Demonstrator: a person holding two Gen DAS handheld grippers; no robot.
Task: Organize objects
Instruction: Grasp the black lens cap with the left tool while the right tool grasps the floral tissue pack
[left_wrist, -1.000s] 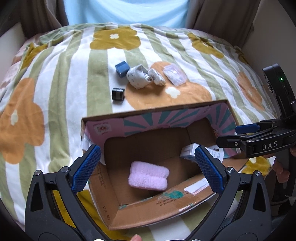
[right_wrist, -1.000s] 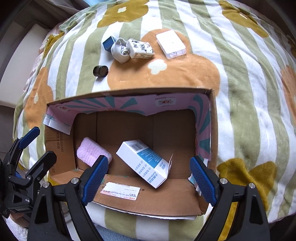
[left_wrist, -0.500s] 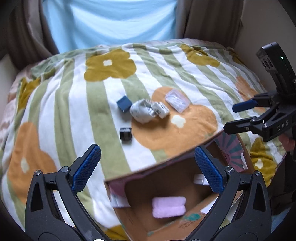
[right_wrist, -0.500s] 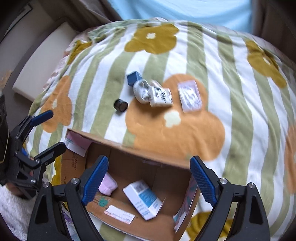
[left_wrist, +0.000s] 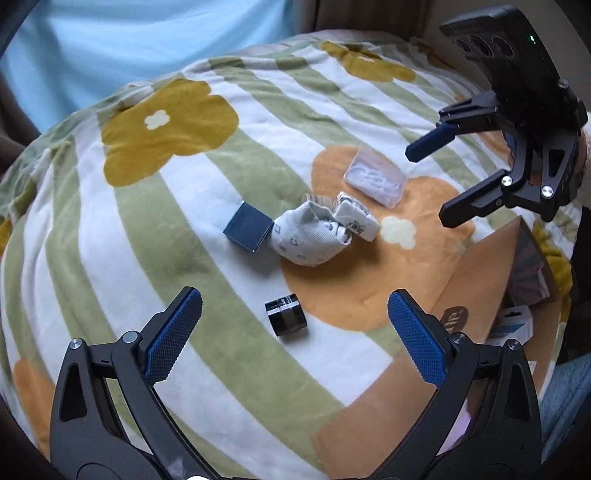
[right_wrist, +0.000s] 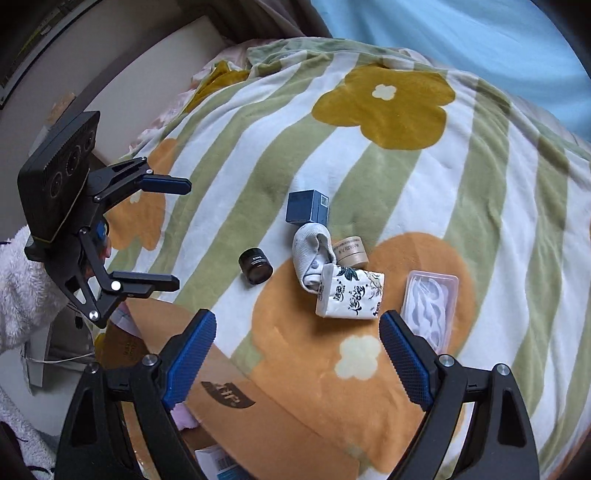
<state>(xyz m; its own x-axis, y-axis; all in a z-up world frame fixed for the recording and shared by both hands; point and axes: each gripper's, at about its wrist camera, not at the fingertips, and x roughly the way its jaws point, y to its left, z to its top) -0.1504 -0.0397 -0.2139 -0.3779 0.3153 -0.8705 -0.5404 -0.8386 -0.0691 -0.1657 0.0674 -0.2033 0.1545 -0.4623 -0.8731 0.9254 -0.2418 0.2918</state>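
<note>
Compared with the earlier frames, both grippers have lifted away from the brown cardboard box (right_wrist: 258, 417) and now look down on the loose items on the striped, flower-printed blanket (left_wrist: 110, 229). The box, previously filling both views, now shows only at the lower edge of each view. The box contents remain inside: one pink fluffy cloth (right_wrist: 181, 415) and one white-and-blue carton (left_wrist: 511, 326), each only partly visible.

The left gripper (left_wrist: 291, 332) has its blue-padded fingers (left_wrist: 173, 334) spread wide and holding nothing. The right gripper (right_wrist: 297, 358) is likewise wide apart and empty.

Item count on the blanket, six in total:
- One dark blue square box (right_wrist: 306, 207).
- One grey rolled sock (left_wrist: 308, 236), touching the blue box.
- One tan cylindrical jar (right_wrist: 351, 252), just beside the sock; almost hidden behind the sock in the left wrist view.
- One white printed tissue pack (right_wrist: 349, 293), touching the sock.
- One clear plastic rectangular case (right_wrist: 430, 306), apart from the tissue pack.
- One small black cylindrical jar (left_wrist: 286, 314), alone, near the box edge and between the left fingers in the left wrist view.

Surroundings: a light blue curtain (right_wrist: 461, 33) hangs beyond the blanket. The raised rear flap of the box screens most of its interior. A white fluffy fabric (right_wrist: 22, 291) lies beside the left gripper in the right wrist view.
</note>
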